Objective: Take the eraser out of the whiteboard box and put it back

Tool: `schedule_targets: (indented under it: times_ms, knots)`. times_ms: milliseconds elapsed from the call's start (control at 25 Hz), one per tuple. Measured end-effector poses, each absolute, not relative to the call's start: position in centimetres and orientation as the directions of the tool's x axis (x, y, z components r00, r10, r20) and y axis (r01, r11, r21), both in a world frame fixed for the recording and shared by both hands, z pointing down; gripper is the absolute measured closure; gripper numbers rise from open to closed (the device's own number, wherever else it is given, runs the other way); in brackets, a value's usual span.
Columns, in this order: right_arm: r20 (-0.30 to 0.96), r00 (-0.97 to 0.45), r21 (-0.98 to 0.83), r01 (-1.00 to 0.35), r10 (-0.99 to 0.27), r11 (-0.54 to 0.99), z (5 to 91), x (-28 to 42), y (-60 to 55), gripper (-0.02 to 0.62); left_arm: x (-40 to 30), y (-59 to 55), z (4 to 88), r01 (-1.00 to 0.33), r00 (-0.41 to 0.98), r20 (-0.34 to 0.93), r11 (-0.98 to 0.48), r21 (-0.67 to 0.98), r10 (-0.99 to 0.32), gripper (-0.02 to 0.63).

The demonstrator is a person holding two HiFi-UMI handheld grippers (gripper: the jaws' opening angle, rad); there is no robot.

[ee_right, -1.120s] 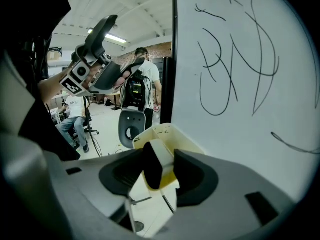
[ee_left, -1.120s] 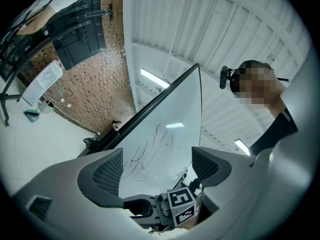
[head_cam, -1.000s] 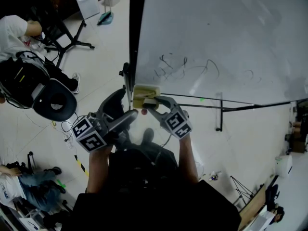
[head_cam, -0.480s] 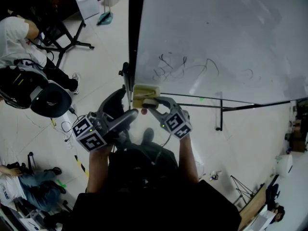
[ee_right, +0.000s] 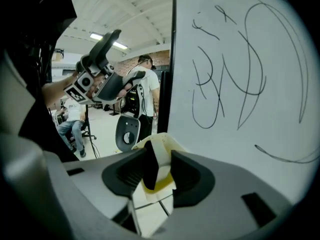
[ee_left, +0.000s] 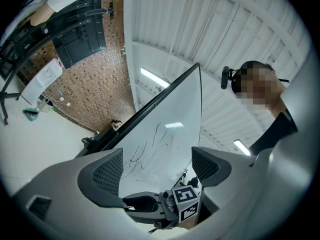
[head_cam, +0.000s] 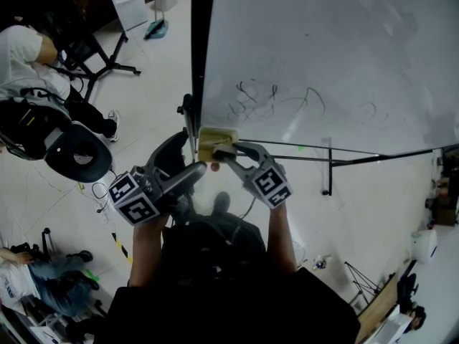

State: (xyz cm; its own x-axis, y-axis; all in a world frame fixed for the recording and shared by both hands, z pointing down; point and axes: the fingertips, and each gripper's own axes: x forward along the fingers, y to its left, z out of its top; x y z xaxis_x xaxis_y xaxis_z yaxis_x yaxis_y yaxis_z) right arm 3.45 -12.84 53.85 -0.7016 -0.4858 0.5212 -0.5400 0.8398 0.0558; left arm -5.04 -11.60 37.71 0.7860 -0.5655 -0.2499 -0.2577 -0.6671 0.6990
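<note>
Eraser (ee_right: 151, 166) stands upright as a dark slab inside the pale yellow whiteboard box (ee_right: 165, 143), which hangs at the lower left corner of the whiteboard (head_cam: 323, 49), just below the black scribbles (head_cam: 276, 102). The right tongs (ee_right: 159, 171) reach into the box from in front and have just been closing, with the eraser between the jaws. One pad lies against its dark face, while a pale strip shows between the eraser and the other pad, so the grip does not look clenched yet. In the head view the right tongs (head_cam: 222, 153) have their tips at the box (head_cam: 215, 136). The left tongs (ee_left: 157, 166) are released and empty, jaws well apart, held beside the right ones and tilted up toward the board.
</note>
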Motion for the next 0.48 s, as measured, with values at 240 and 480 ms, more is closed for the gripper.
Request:
schedule_targets:
  times_ms: [240,480]
  knots:
    - [0.411,-0.763,-0.031,-0.559,-0.499,0.829,50.9,3.5,-13.1,0.430,-5.0,-11.7,37.5,-0.256,0.788,-0.251,-0.671,0.696,-0.562,0.179]
    - [0.302,-0.797,-0.085,-0.568,-0.522,0.818,47.7,3.9,-13.3,0.431,-5.1,-11.7,37.5,-0.259,0.788,-0.249,-0.670,0.695,-0.563,0.179]
